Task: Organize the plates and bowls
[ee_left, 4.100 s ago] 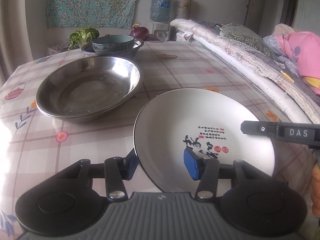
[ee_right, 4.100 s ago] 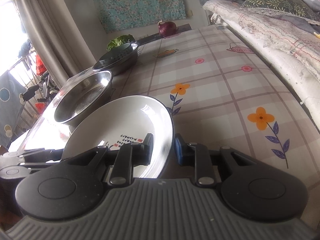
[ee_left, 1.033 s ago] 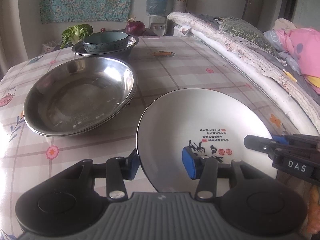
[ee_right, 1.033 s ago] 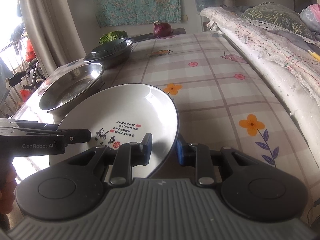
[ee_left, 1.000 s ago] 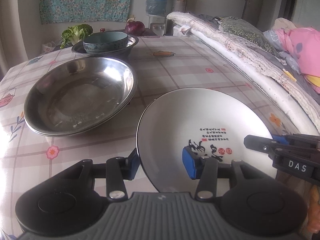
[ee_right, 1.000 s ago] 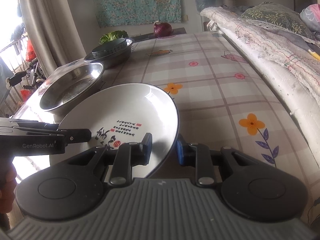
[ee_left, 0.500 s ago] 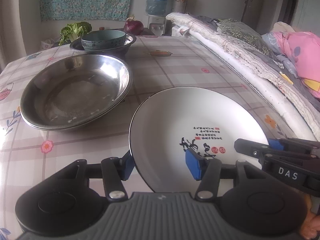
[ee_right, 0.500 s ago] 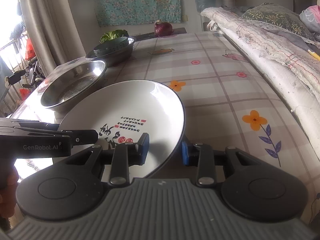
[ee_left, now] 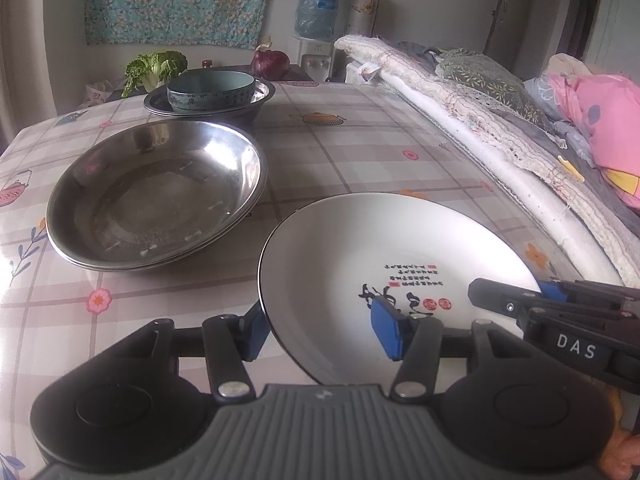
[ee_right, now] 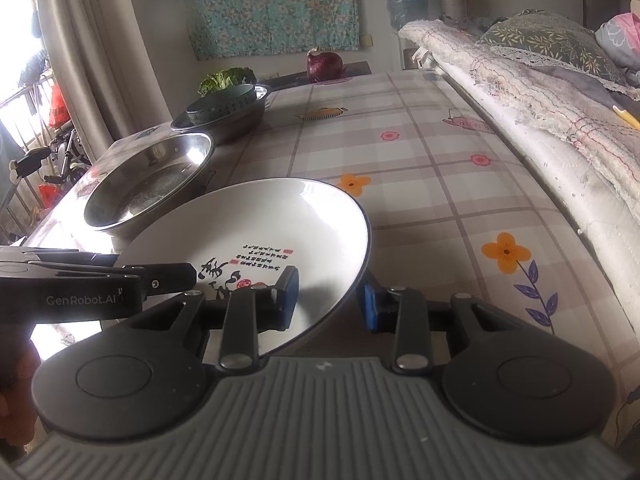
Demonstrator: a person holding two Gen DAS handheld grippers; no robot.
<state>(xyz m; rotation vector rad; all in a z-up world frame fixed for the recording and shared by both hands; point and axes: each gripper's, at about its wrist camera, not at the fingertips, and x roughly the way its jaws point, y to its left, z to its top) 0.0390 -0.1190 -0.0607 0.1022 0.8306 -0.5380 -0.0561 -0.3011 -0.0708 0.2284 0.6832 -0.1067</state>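
— Where do we stand with the white plate?

— We have it between us, low over the checked surface, just right of the wide steel basin. Our left gripper straddles the near rim, one blue pad under the edge and one on the painted face. Our right gripper does the same at the opposite rim. Both sets of jaws look fairly wide for so thin an edge, so we cannot tell whether they pinch the plate or merely bracket it.

— And what else is out there?

— Further back, a teal bowl sits inside a second steel basin, with greens and a red onion behind. The bed runs along the right side.

— How do we carry this step well?

— In our judgement, the plate belongs with the other dishes on the left. We should keep both rims level, move the two grippers together at one pace, and lift clear of the basin's lip before crossing. A glazed rim will likely slip if one side leads, so we lower gently and let go only once it rests.
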